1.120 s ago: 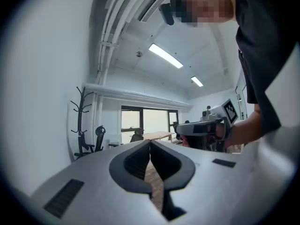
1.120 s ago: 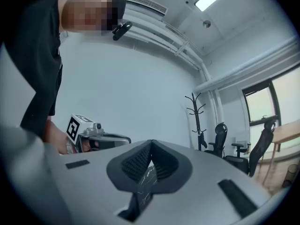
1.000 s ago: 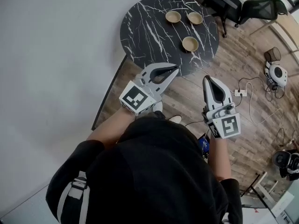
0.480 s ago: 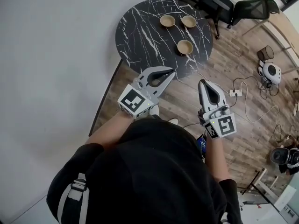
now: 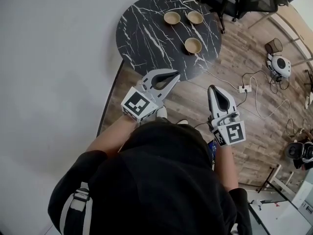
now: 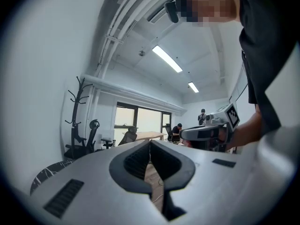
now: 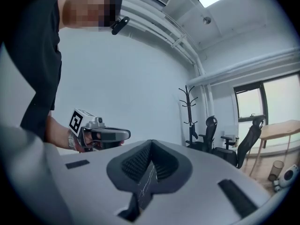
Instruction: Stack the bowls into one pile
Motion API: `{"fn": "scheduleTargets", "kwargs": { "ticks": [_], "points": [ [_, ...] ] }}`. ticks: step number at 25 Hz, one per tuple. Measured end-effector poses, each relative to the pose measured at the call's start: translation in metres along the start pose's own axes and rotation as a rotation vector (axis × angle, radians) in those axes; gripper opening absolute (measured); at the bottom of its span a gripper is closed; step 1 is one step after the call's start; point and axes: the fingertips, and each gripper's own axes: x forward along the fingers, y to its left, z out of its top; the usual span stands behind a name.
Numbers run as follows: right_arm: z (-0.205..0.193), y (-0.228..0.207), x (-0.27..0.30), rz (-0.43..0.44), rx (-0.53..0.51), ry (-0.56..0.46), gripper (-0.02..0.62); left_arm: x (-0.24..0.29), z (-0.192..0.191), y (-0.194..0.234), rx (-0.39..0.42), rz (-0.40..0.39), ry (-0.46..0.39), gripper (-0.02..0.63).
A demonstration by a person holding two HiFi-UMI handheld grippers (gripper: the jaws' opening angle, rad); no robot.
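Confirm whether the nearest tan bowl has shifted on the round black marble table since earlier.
No. The tan bowl keeps its spot against the round black marble table's near edge and white veins.

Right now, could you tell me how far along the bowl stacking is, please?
Done: nothing is stacked yet. The far-left bowl, far-right bowl and near bowl sit apart on the round marble table. In hand: nothing, as the left gripper and right gripper are both shut, empty and short of the bowls. Left: all the stacking.
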Motion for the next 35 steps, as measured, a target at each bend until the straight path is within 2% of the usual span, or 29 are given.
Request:
{"fn": "scheduleTargets", "kwargs": {
  "ticks": [8,16,21,25,35],
  "points": [
    [-0.013,0.002,0.01,-0.036,-0.015,0.036,-0.009,0.007,-0.017,0.013,-0.013,-0.043,0.016,0.003],
    [-0.021,-0.039,0.012,-0.058,-0.034,0.038,-0.008,0.043,-0.024,0.018,-0.019,-0.044,0.04,0.005],
    [-0.027,-0.096,0.005,-0.043,-0.031,0.02,-0.009,0.09,-0.024,0.017,-0.033,-0.018,0.041,0.005],
    [-0.035,-0.16,-0.003,-0.011,-0.012,0.011,-0.008,0.143,-0.017,0.016,-0.031,0.029,0.038,0.005],
    [-0.031,-0.305,-0.021,0.144,-0.011,0.012,-0.008,0.28,0.002,-0.015,-0.007,0.183,0.062,0.005]
  ]
}}
